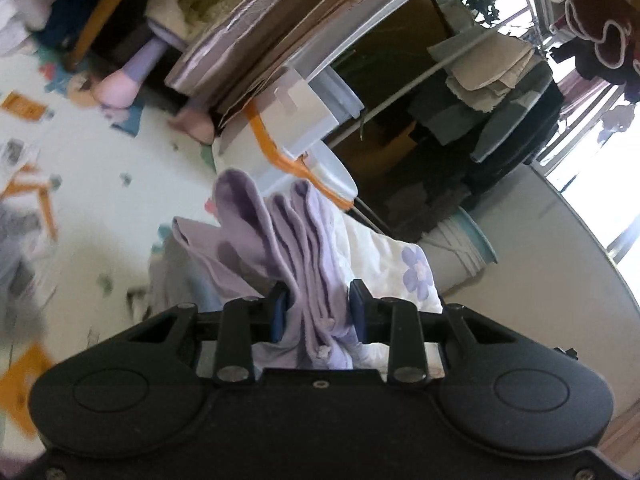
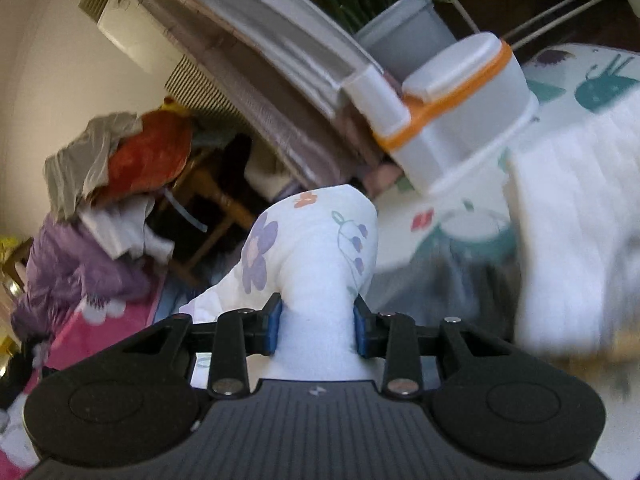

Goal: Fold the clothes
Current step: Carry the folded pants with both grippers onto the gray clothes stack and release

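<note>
In the left wrist view my left gripper is shut on a bunched lilac edge of a garment. White flower-printed cloth of that garment hangs off to the right of it. In the right wrist view my right gripper is shut on a thick fold of the white cloth with purple flowers, which rises up from between the blue pads. Both grippers are lifted off the patterned mat. Whether the two grips are on one garment cannot be told for sure.
A white and orange plastic potty stands on the patterned play mat. Stacked boards lean behind it. A pile of clothes with a red item lies at left, a white towel at right, and hanging laundry farther back.
</note>
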